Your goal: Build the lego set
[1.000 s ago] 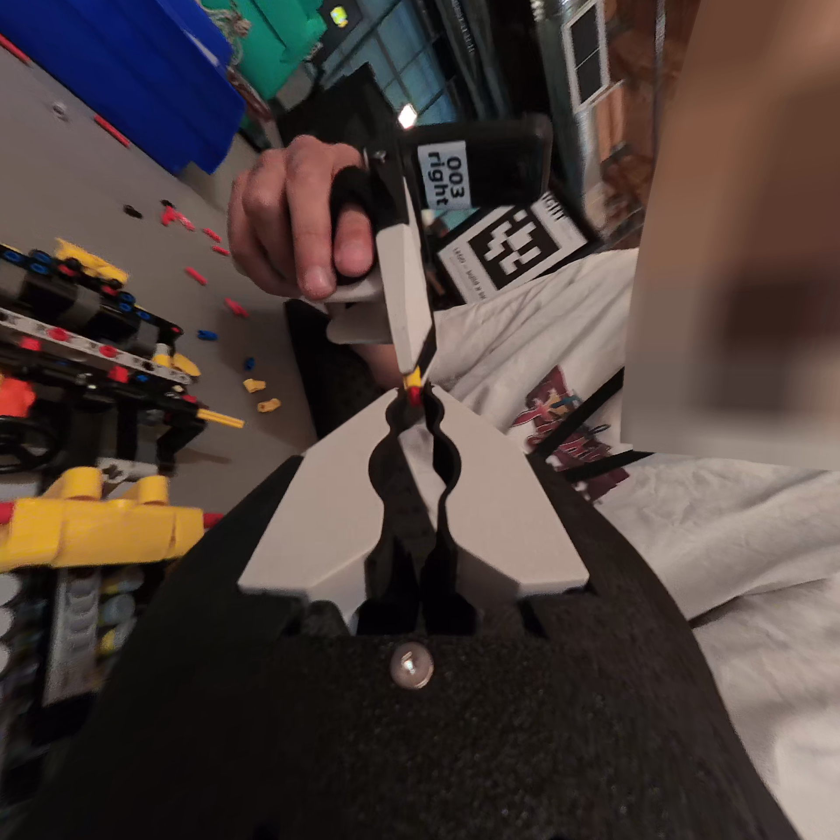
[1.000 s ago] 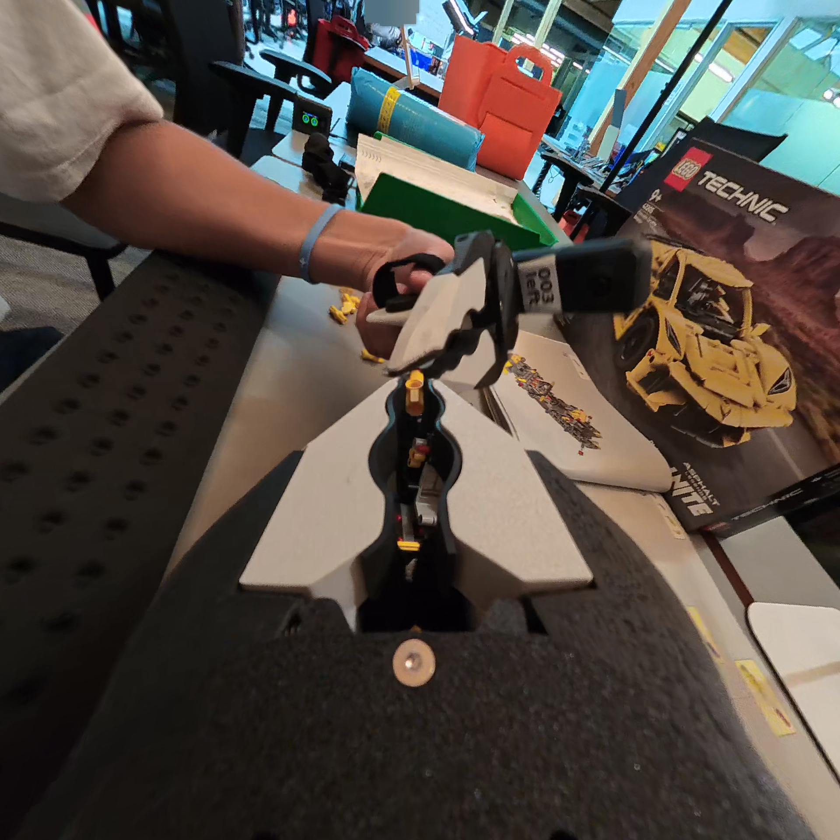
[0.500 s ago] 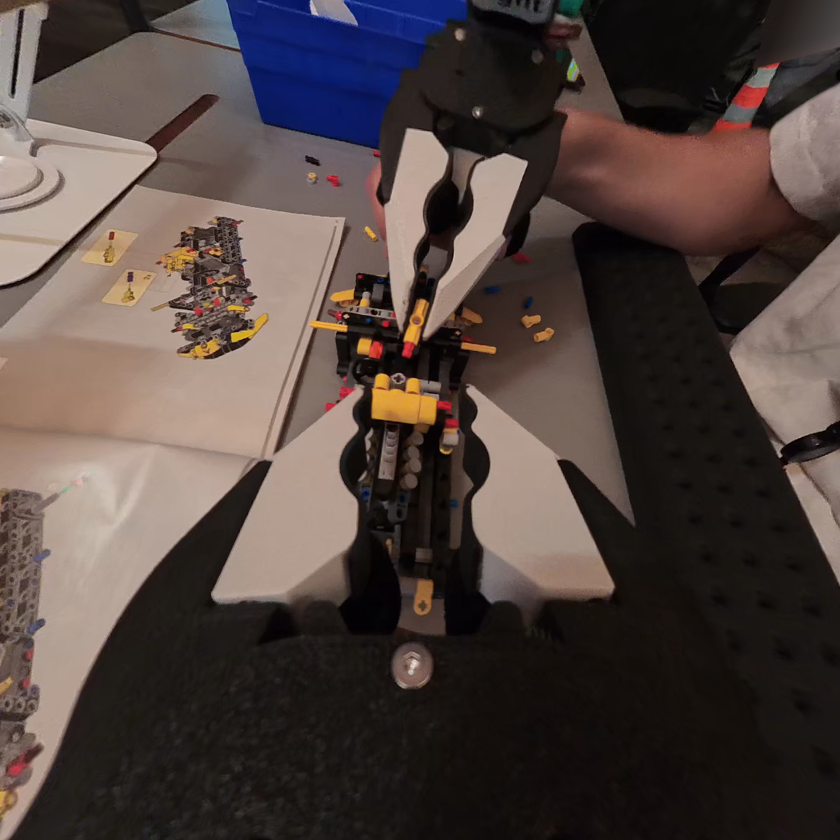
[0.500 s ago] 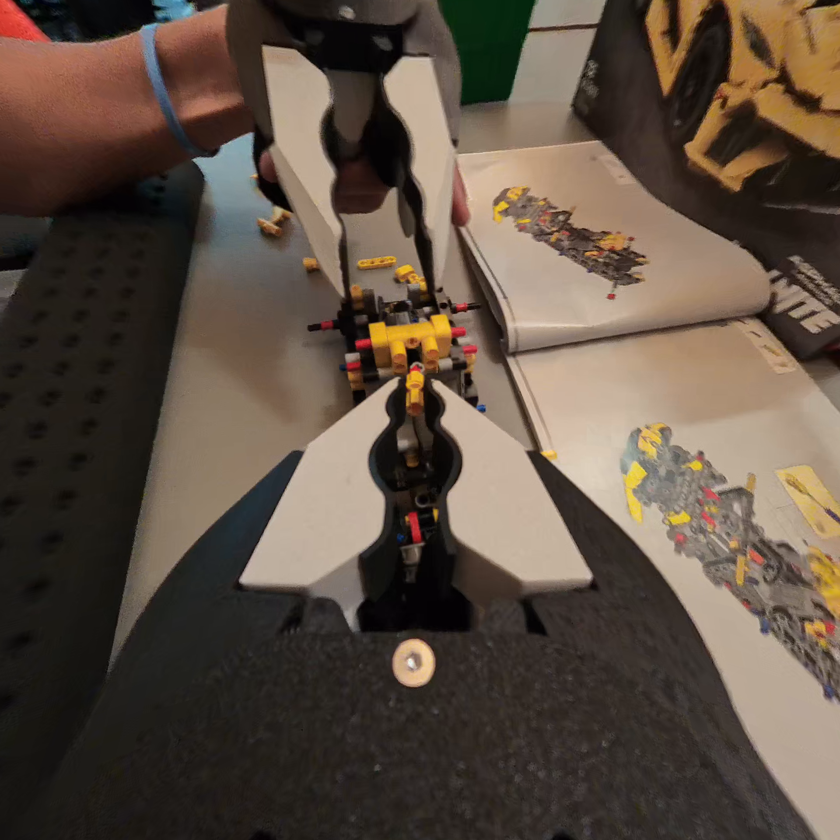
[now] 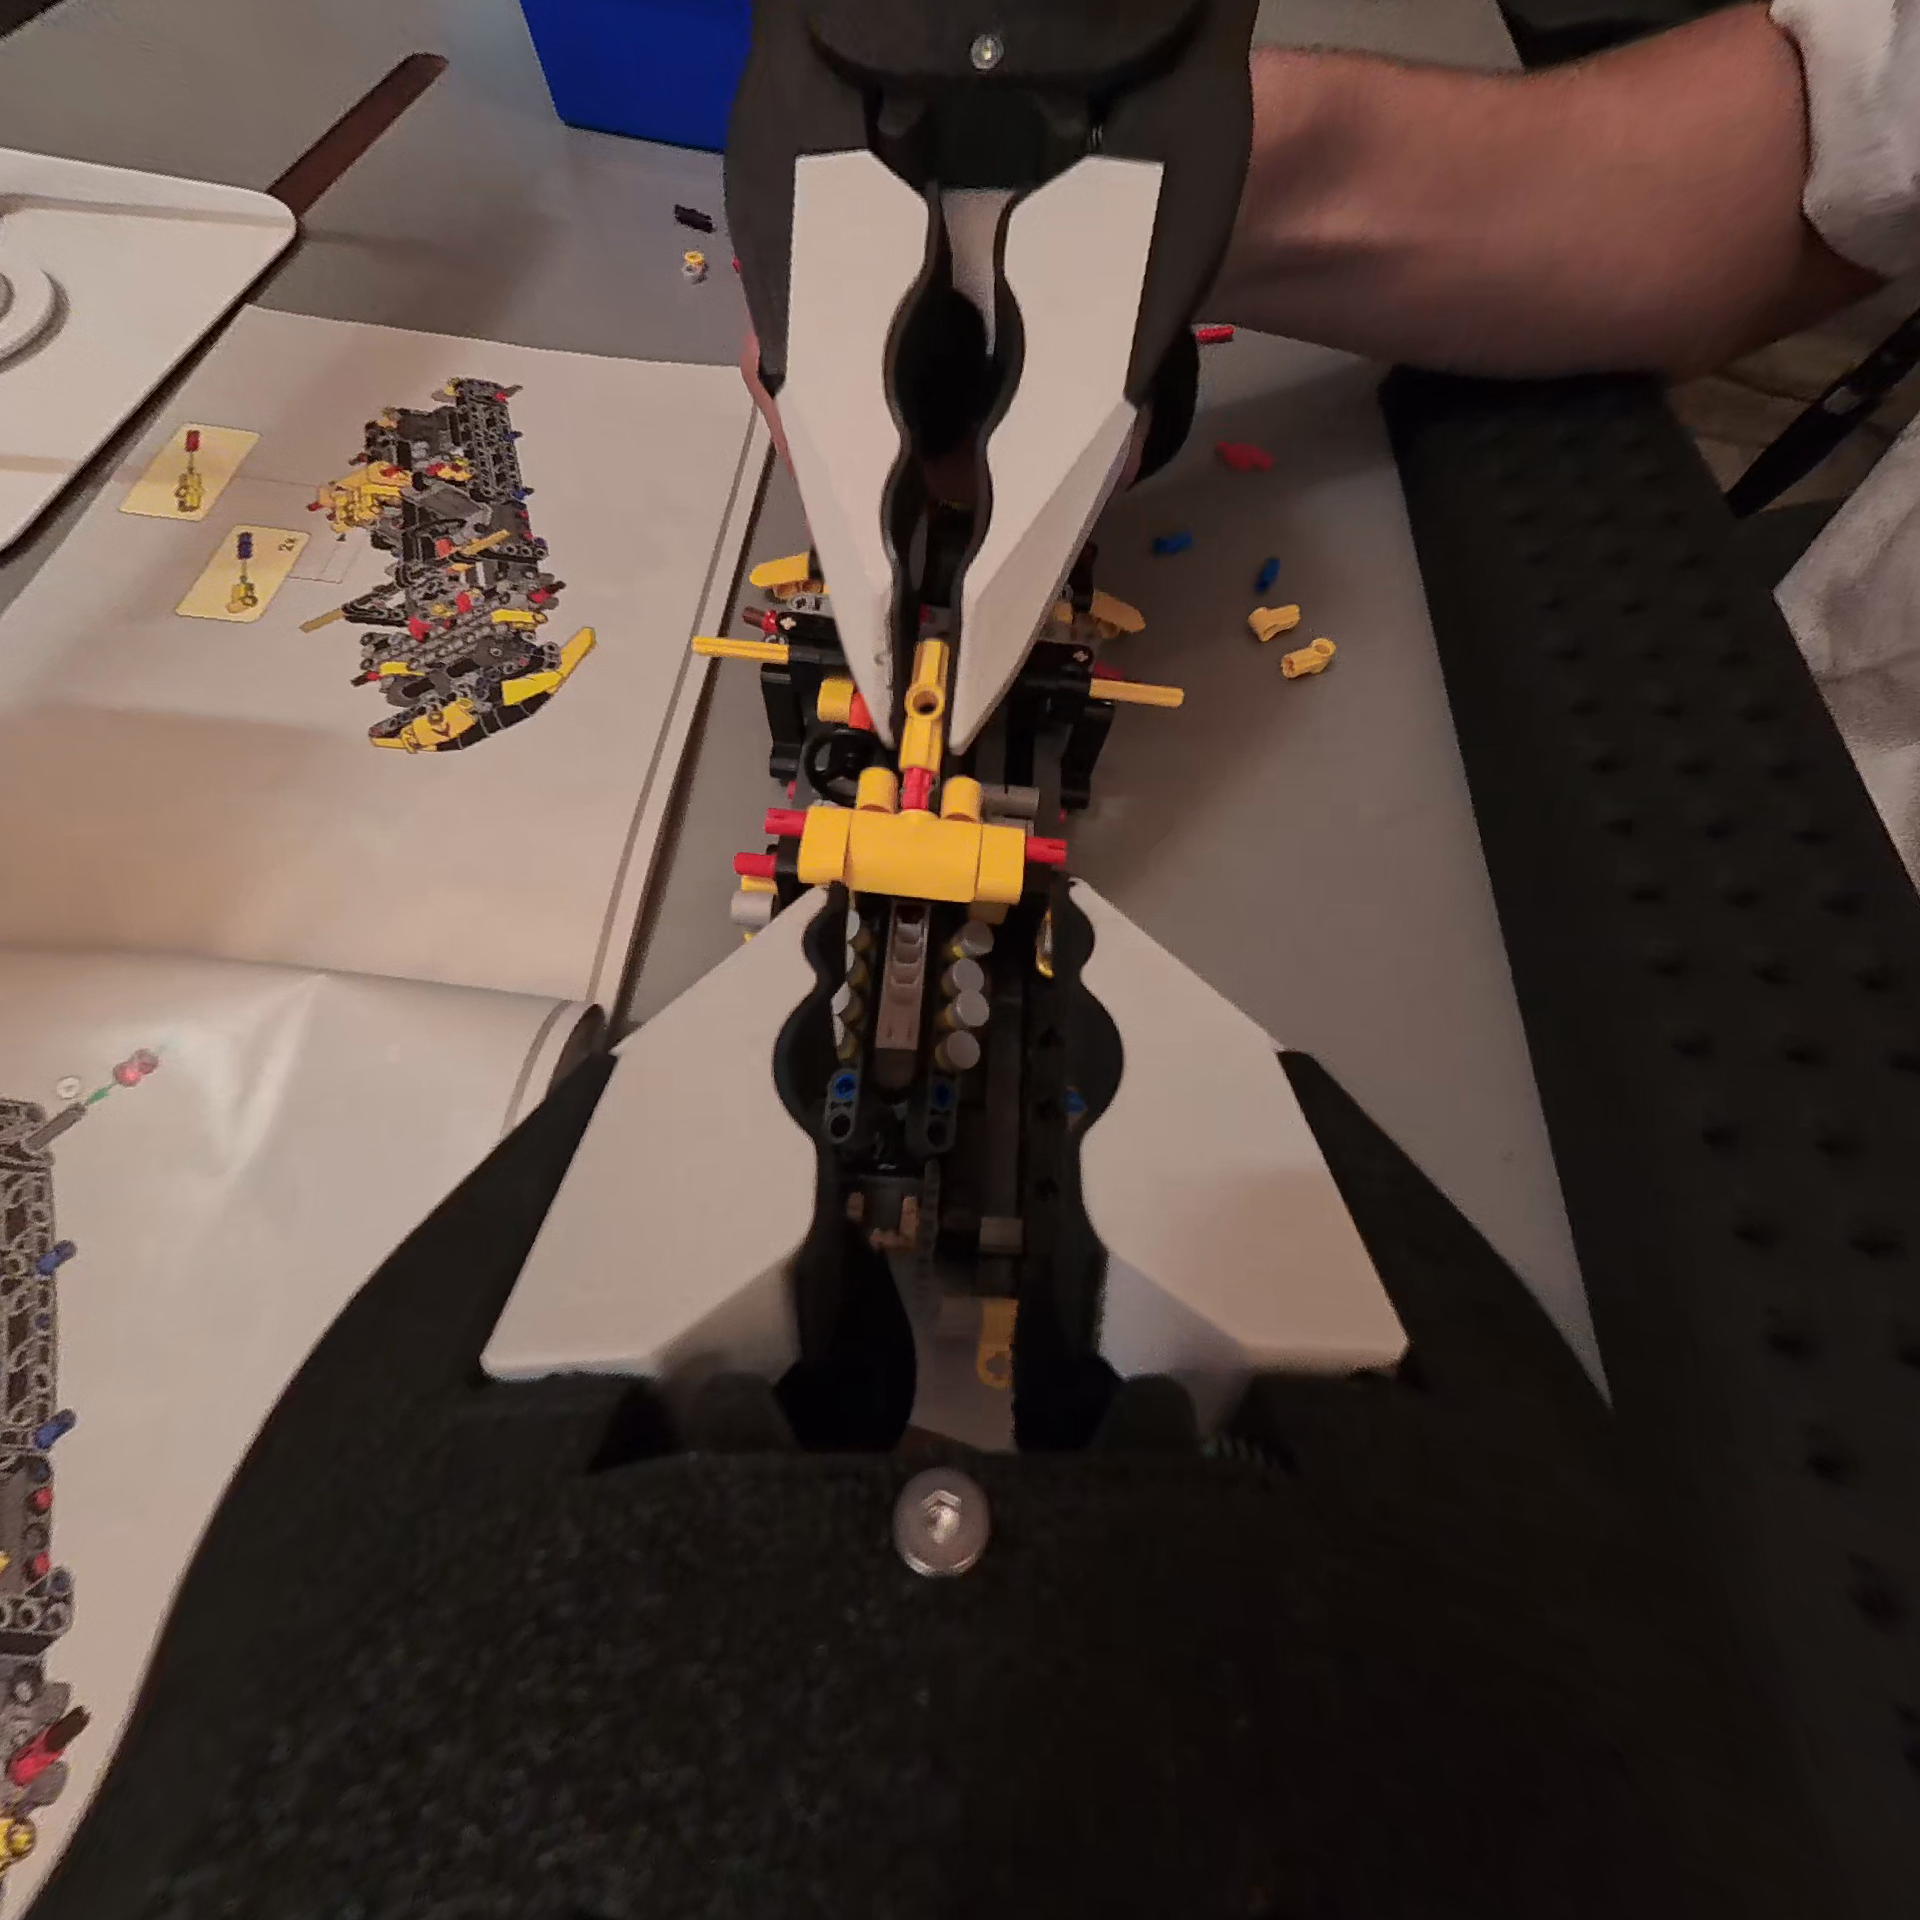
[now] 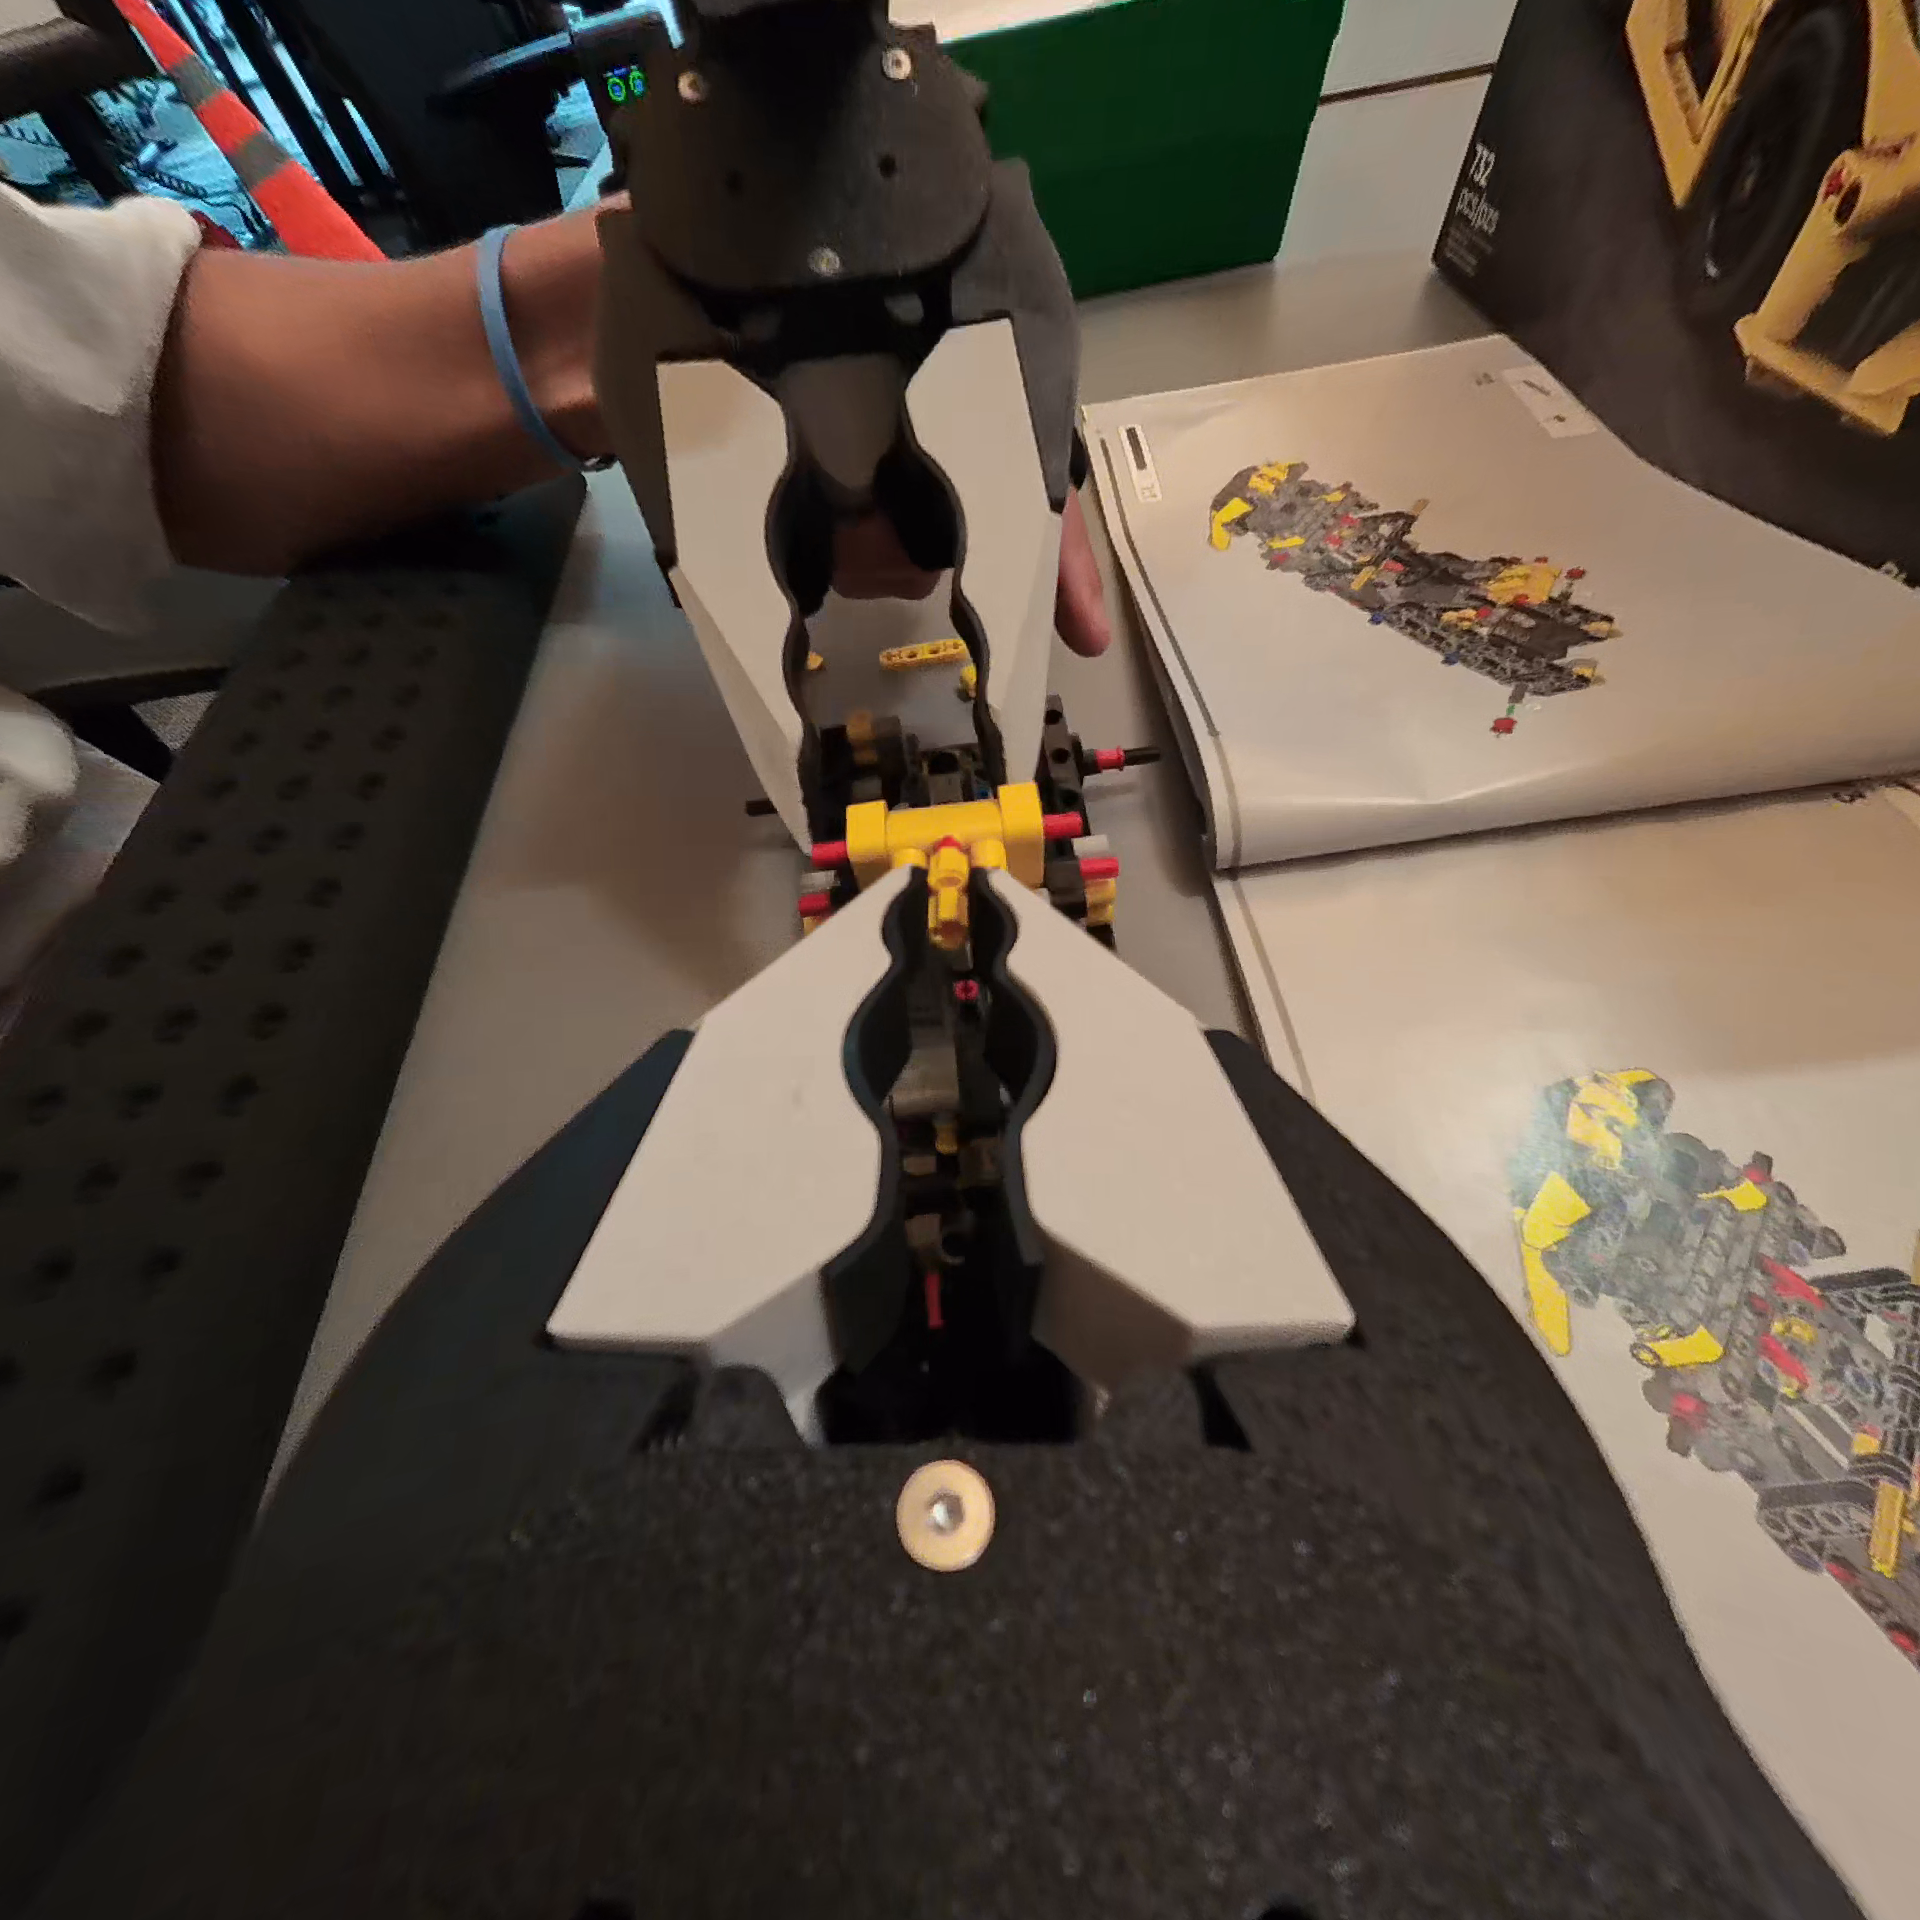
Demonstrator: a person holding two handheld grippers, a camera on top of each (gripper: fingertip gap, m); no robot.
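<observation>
The black, grey and yellow lego chassis (image 5: 904, 997) lies on the grey table, with a yellow crosspiece (image 5: 914, 852) on top. My left gripper (image 5: 940, 899) straddles the chassis, its fingers against both sides, and looks shut on it. My right gripper (image 5: 923, 732) comes from the far side, shut on a small yellow connector (image 5: 923, 696) with a red pin. The pin touches the crosspiece's middle. In the right wrist view my right gripper (image 6: 945, 883) holds the connector (image 6: 948, 904) at the crosspiece (image 6: 940, 826), and the left gripper (image 6: 914, 800) stands over the chassis (image 6: 1060, 748).
An open instruction booklet (image 5: 312, 779) lies left of the chassis and shows in the right wrist view (image 6: 1455, 675) too. The set's box (image 6: 1714, 208) stands behind it. Loose small pieces (image 5: 1288, 634) lie nearby. A black perforated mat (image 5: 1662, 831) borders the table. A blue bin (image 5: 644, 62) stands far back. My two grippers' fingertips are within a few centimetres of each other.
Both grippers came down from meeting in mid-air to the chassis. The left one opened and closed around the chassis. The right one carried the yellow connector to the crosspiece.
</observation>
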